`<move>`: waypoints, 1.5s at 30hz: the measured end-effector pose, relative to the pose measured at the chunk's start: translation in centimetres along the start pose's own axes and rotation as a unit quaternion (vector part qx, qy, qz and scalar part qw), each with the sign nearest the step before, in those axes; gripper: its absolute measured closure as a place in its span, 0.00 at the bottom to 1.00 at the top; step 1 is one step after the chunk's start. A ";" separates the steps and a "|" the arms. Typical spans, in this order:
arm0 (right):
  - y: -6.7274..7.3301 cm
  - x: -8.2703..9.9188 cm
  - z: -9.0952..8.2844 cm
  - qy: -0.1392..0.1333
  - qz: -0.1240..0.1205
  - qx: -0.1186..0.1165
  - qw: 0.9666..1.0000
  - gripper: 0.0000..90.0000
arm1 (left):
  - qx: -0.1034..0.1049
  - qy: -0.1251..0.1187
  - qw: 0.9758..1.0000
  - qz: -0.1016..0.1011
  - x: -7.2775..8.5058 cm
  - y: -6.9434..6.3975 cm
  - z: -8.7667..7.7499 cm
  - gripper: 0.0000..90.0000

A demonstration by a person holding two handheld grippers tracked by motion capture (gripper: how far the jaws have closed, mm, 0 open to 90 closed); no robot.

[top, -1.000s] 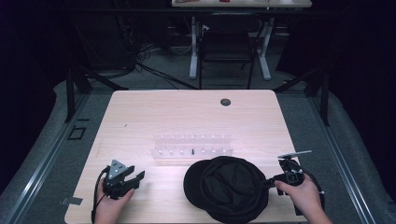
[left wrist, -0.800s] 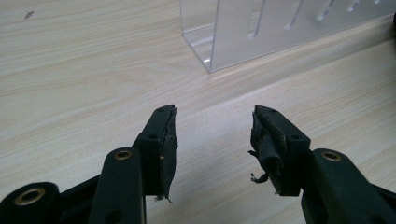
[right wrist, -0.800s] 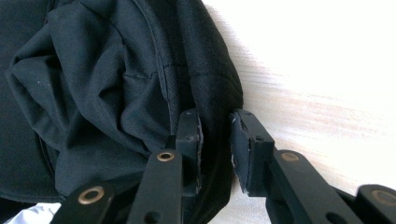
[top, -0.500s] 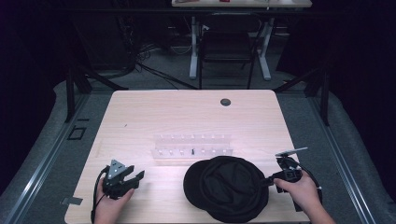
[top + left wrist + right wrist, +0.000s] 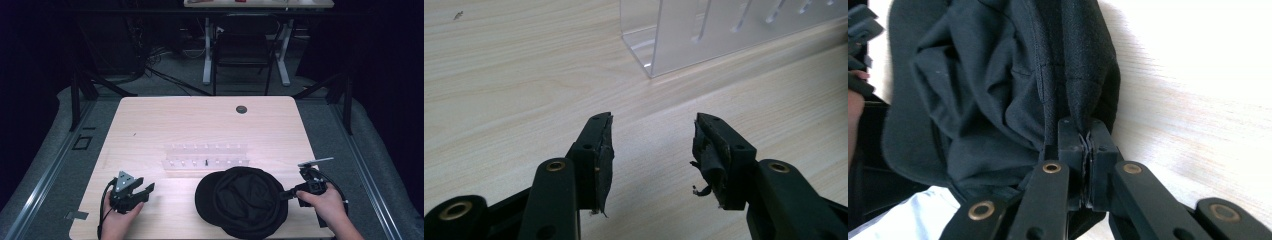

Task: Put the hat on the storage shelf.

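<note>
**Pinching a black cap at the near edge of the worktop**

Right tongs (image 5: 286, 194) are clamped tight on the rim of a black cap (image 5: 242, 200), with fabric squeezed between the two jaws; the right gripper view shows the jaws pressed together with a fold of the dark cloth (image 5: 1013, 85) bunched just above them. The cap lies on the pale wooden worktop (image 5: 200, 125) near its front edge, right of centre, opening upward so the crumpled lining shows. The person's right hand (image 5: 327, 202) holds that gripper at the worktop's near right corner, and a cable loops around behind the hand.

Left tongs (image 5: 145, 189) rest low over the worktop near the front left, held by the left hand (image 5: 117, 220), well apart from the cap. The left gripper view shows the jaws spread wide with bare wood between them and nothing held; the pads (image 5: 605, 160) are worn, with frayed bits hanging from the edges.

A clear plastic rack (image 5: 206, 156) stands across the middle of the worktop, just beyond the cap, between the two grippers in depth; its near corner (image 5: 659, 50) appears ahead of the left jaws. A small dark round fitting (image 5: 241, 109) sits near the far edge of the worktop. Beyond it, on the floor, stands a dark chair (image 5: 245, 45).
</note>
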State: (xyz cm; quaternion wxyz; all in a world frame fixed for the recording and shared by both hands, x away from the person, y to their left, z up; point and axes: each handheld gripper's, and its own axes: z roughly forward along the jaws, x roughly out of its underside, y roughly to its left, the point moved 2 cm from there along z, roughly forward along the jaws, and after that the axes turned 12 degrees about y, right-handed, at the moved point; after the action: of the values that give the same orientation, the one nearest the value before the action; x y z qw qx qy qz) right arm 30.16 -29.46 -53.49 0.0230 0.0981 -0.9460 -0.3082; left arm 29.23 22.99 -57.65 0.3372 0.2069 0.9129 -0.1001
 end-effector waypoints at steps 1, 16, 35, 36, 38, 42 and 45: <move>0.1 0.0 -0.1 -0.002 0.000 -0.006 1.000 0.98 | 0.000 0.000 1.000 0.000 0.0 0.0 0.0 0.56; 2.0 0.1 -2.3 -0.003 0.013 -0.067 0.998 0.98 | -0.001 0.000 1.000 -0.003 0.0 0.2 0.0 0.56; 4.8 -0.3 -4.1 -0.013 -0.004 -0.153 0.988 0.98 | -0.003 0.000 1.000 -0.006 0.0 0.2 0.0 0.56; 4.8 -0.3 -4.1 -0.013 -0.004 -0.153 0.988 0.98 | -0.003 0.000 1.000 -0.006 0.0 0.2 0.0 0.56; 5.1 -0.3 -4.4 -0.018 -0.011 -0.156 0.988 0.98 | -0.003 0.000 1.000 -0.005 0.0 0.2 0.0 0.56; 5.6 -0.4 -4.9 -0.024 -0.013 -0.167 0.986 0.98 | -0.004 0.000 1.000 -0.003 0.0 0.2 -0.1 0.56; 5.9 -0.5 -4.9 -0.031 -0.014 -0.174 0.984 0.98 | -0.003 0.000 1.000 -0.005 0.0 0.2 0.0 0.56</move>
State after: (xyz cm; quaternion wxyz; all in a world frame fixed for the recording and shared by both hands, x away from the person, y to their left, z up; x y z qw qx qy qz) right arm 30.15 -27.55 -46.05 0.0062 0.0959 -0.8766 -0.4716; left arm 29.26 23.20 -57.65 0.3376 0.2013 0.9142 -0.0988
